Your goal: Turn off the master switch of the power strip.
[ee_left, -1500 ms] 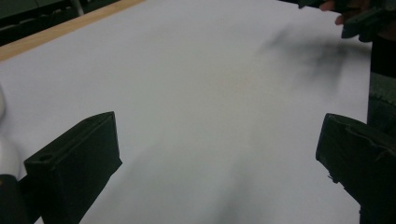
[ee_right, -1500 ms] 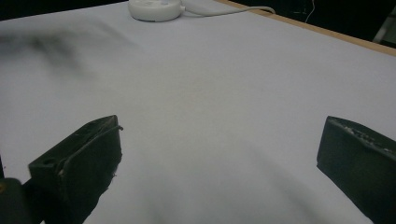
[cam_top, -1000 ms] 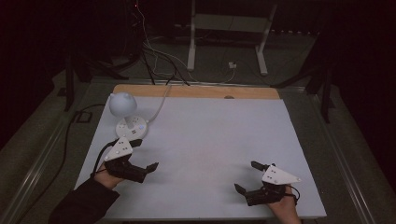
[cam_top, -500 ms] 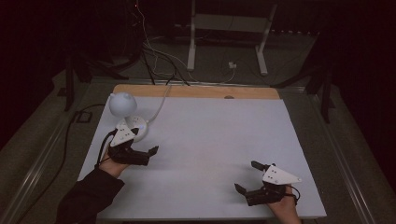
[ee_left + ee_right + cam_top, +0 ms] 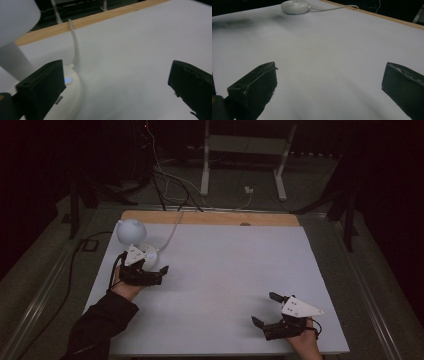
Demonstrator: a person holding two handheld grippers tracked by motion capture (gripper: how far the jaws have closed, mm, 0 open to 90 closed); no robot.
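Note:
A small white desk lamp stands at the table's back left, with a round head [image 5: 131, 231] over a flat round base [image 5: 149, 253]. My left gripper [image 5: 155, 268] sits open right beside the base, nothing between its jaws. In the left gripper view the base [image 5: 73, 88] shows a small lit blue button [image 5: 67, 80] next to the left jaw, and the gripper [image 5: 116, 83] is wide open. My right gripper [image 5: 264, 308] rests open near the front right, holding nothing. In the right gripper view the gripper [image 5: 329, 85] faces bare table, with the lamp base [image 5: 295, 6] far off.
The white table top [image 5: 230, 265] has a wooden strip [image 5: 210, 218] along its far edge. The lamp's white cable [image 5: 75, 45] runs off over that edge. A metal stand [image 5: 245, 150] and loose cables lie on the dark floor behind.
My left gripper has moved forward, up against the lamp base. The right gripper has stayed where it was.

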